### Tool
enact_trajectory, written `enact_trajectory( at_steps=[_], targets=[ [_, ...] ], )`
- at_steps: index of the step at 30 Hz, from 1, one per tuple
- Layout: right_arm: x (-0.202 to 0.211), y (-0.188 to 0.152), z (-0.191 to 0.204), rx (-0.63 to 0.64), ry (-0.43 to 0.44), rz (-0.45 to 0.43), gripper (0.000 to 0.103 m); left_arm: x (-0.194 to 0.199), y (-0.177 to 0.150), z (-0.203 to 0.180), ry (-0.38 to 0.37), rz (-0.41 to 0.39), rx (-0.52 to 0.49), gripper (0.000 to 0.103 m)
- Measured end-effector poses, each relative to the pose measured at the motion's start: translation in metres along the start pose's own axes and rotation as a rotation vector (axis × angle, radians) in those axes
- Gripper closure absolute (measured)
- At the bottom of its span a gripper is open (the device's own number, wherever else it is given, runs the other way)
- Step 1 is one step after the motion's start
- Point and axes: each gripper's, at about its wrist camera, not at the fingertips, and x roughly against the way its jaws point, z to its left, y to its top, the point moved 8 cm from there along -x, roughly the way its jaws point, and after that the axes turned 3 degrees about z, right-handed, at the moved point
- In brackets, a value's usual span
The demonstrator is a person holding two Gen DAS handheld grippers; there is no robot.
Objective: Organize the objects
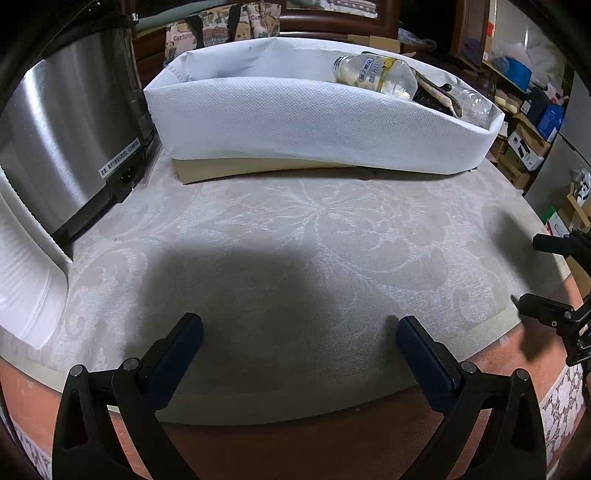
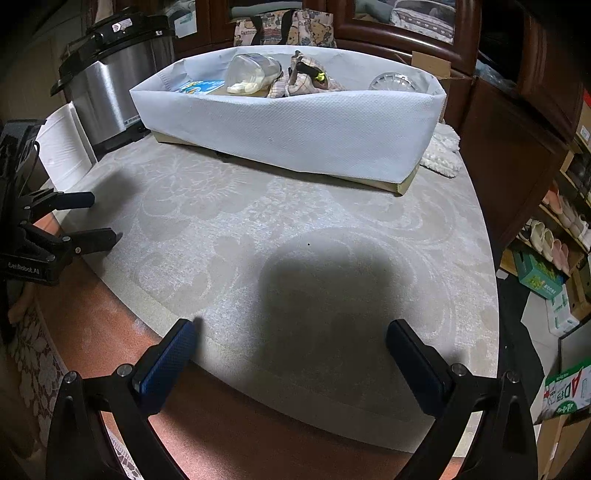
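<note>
We hold the left gripper (image 1: 299,332) and the right gripper (image 2: 290,334) over the near edge of the desk (image 1: 295,240), fingers spread wide on both, nothing between them. The white fabric bin (image 2: 295,129) stands at the far side of the desk. Inside it lie 1 plastic bottle (image 2: 253,74), 1 plaid cloth item (image 2: 299,81) and 1 glass dish (image 2: 397,82). A steel cooker (image 1: 62,122) stands left of the bin.

A stainless-steel cooker (image 2: 110,79) with a black lid stands at the table's (image 2: 332,229) far left. Behind it hangs a cartoon-print bag (image 2: 284,31); shoes (image 2: 554,236) and boxes (image 2: 537,275) fill shelves at right.
</note>
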Motion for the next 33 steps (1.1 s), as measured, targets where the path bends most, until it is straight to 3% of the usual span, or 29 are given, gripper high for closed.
enact_trajectory(
  at_steps=[30,33],
  targets=[
    [0.0003,0.0023,0.0017,0.035,0.021,0.001,0.000,-0.0002,0.0002,0.0005,-0.001,0.001,0.000,0.001],
    [-0.0006,0.0041,0.0005,-0.007,-0.002,0.001,0.000,0.0002,-0.0003,-0.0001,0.000,0.000,0.000,0.001]
  ],
)
